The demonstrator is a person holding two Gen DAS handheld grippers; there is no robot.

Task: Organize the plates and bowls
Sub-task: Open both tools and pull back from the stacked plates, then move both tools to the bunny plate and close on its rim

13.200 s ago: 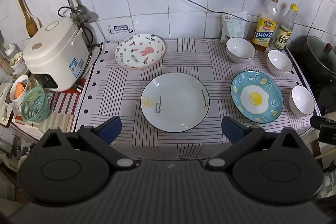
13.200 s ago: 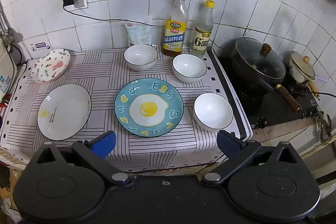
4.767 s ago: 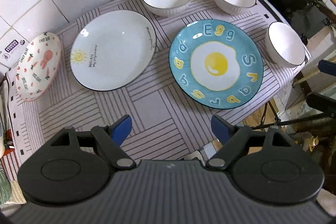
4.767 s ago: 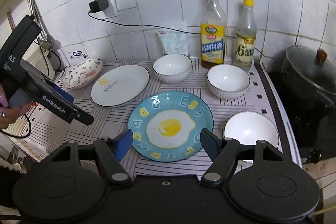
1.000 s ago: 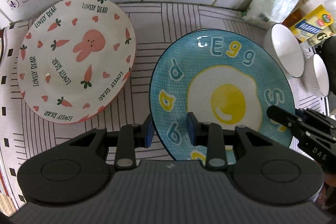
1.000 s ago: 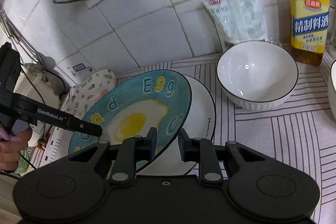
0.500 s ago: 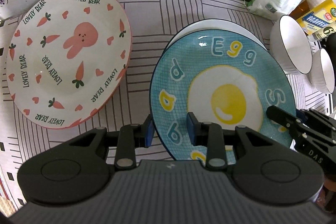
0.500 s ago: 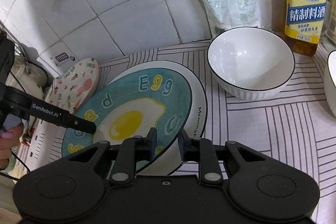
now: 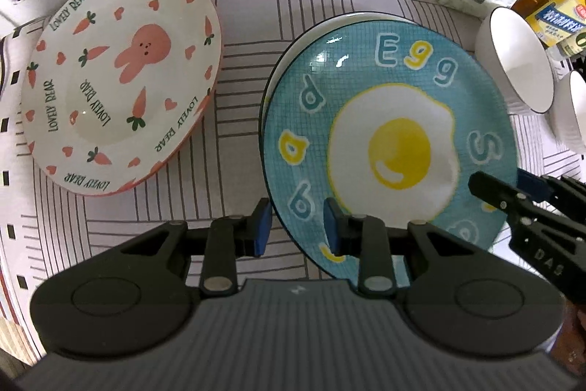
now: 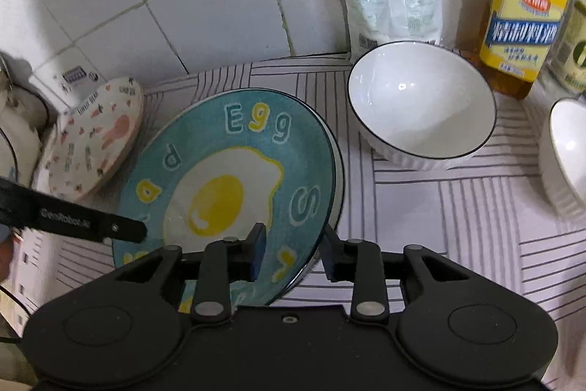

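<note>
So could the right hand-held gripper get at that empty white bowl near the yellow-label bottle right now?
Probably not yet: the right hand-held gripper is shut on the egg plate. Otherwise the white bowl sits open and unblocked just beyond it.

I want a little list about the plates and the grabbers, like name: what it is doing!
egg plate: stacked on the white plate
white plate: only its rim peeks out underneath
bunny plate: alone, beside the stack
left gripper: straddles the egg plate's near rim
right gripper: straddles its opposite rim
bowls: one next to the stack, not stacked
</note>
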